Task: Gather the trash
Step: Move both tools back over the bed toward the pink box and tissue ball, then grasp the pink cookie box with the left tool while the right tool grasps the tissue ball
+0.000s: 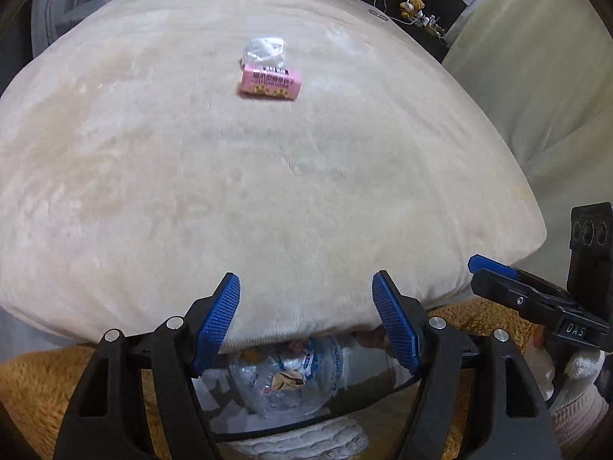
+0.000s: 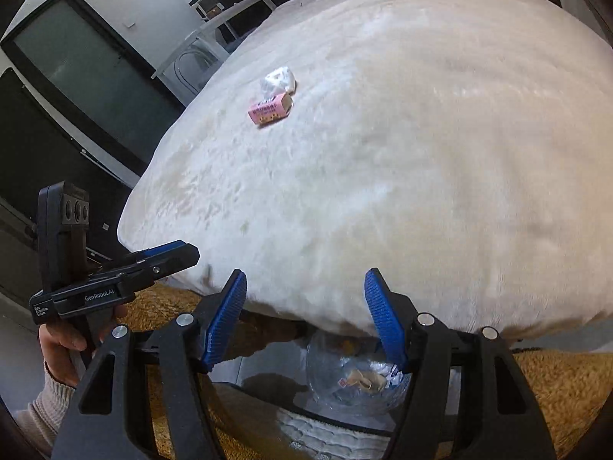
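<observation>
Your left gripper (image 1: pixel 306 322) and right gripper (image 2: pixel 304 316) both hang spread wide, gripping nothing, at the bed's (image 1: pixel 268 191) near edge. Pink box (image 1: pixel 271 83) lies mid-bed, touching a crumpled clear wrapper (image 1: pixel 264 50). Bag (image 1: pixel 291 379) with trash sits below the grippers.

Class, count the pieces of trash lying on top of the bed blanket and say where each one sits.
2: a pink box mid-blanket, and a crumpled clear wrapper touching its far side. Folds might hide more.
</observation>
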A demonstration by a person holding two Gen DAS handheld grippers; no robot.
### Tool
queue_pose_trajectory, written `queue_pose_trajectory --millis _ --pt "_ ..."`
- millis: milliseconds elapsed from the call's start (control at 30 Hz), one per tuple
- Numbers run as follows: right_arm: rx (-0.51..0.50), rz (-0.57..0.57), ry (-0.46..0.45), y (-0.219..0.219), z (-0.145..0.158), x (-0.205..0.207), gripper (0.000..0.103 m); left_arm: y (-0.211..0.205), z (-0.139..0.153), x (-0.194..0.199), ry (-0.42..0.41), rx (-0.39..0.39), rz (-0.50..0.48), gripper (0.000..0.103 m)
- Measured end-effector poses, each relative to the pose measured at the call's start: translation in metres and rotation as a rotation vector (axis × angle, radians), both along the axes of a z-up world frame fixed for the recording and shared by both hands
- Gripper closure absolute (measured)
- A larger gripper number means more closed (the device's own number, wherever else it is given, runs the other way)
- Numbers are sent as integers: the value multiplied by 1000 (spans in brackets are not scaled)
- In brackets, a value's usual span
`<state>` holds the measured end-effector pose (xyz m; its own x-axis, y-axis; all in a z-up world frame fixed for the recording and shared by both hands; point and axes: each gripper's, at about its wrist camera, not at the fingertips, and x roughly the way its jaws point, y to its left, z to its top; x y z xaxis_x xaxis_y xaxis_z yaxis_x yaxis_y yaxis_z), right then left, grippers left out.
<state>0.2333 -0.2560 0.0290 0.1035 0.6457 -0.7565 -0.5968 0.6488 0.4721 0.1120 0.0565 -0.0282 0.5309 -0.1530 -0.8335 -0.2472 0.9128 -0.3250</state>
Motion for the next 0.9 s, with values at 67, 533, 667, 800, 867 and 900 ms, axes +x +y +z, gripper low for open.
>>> queue_pose_trajectory --millis 67,533,667,800,867,900 --pt "7 -7 -24 3 6 11 39 6 6 13 -10 13 5 33" --pt "41 -23 -142 33 30 71 25 37 19 95 -41 75 24 19" --pt "53 -22 -163 40 34 86 16 44 15 120 -34 102 24 19" --pt "66 -30 -169 44 34 98 13 53 6 147 -11 137 32 19" --pt "66 -35 -168 45 31 104 13 58 -2 160 10 149 38 19" --pt "68 -38 -164 44 30 106 13 60 -5 165 16 155 39 19"
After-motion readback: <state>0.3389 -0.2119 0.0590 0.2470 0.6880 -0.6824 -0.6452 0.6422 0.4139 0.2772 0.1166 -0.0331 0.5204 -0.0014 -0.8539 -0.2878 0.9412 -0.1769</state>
